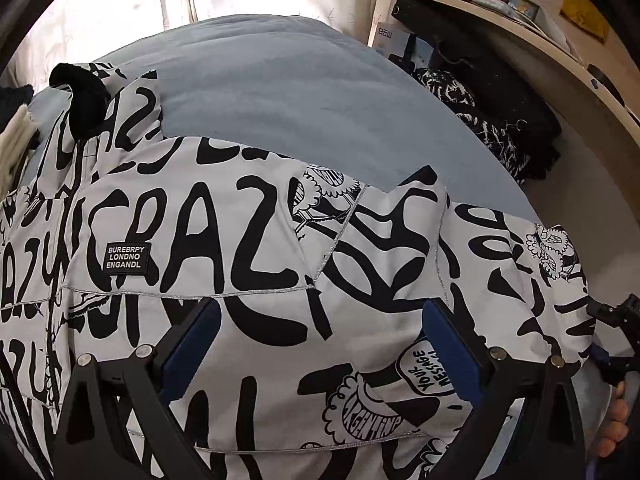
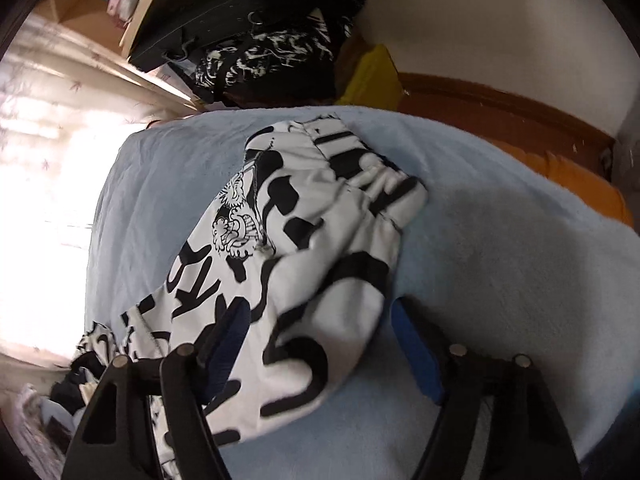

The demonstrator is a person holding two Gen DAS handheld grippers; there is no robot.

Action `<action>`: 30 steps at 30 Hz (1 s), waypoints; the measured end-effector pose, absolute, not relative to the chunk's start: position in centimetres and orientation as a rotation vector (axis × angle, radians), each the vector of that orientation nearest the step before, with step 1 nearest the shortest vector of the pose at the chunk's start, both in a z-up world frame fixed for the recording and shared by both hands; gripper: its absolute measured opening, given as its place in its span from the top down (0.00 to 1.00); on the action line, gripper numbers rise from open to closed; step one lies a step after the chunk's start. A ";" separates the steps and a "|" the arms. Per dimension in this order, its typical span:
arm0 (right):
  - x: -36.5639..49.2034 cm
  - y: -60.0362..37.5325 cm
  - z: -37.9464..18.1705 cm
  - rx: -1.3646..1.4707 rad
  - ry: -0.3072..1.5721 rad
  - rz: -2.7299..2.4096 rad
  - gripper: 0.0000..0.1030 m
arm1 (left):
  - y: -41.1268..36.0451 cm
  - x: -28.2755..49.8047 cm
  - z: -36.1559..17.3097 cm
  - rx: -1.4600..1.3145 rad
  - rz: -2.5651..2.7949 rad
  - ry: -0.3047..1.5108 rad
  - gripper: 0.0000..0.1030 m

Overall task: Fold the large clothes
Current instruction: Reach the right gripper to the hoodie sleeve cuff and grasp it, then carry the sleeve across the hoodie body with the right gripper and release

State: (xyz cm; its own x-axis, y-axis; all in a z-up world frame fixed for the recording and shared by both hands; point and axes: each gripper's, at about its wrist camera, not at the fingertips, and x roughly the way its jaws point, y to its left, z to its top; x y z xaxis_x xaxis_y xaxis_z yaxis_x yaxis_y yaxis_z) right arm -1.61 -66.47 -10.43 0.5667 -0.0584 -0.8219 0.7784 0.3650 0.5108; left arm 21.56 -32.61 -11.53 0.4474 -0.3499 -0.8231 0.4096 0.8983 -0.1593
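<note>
Jacket (image 1: 224, 240) sleeve (image 2: 320, 240) is puffy; both the left gripper (image 1: 320, 344) and right gripper (image 2: 316, 344) are open, so it may spring back.

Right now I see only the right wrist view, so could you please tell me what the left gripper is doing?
Observer: The left gripper is open at the jacket chest, fingers apart, holding nothing.
Operator: Where does the collar lie?
Observer: The black collar lies at the far upper left of that view.
Operator: Is any label showing?
Observer: Yes, a black patch with white lettering sits on the chest, left of the fingers.
</note>
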 end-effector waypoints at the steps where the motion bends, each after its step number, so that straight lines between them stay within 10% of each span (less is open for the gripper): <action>1: -1.8 -66.5 -10.4 1.083 0.813 -0.608 0.29 | -32.7 21.5 -11.7 0.069 -0.469 1.000 0.03; 11: 0.0 -67.2 -12.1 1.082 0.805 -0.627 0.31 | -33.6 20.4 -12.3 0.138 -0.491 1.033 0.03; 15: 1.9 -66.9 -11.6 1.034 0.799 -0.613 0.90 | -32.4 19.6 -10.3 0.178 -0.472 0.953 0.03; 30: 9.7 -41.8 2.4 0.218 0.563 -0.159 0.92 | -16.0 17.4 -4.8 0.073 -0.292 0.840 0.03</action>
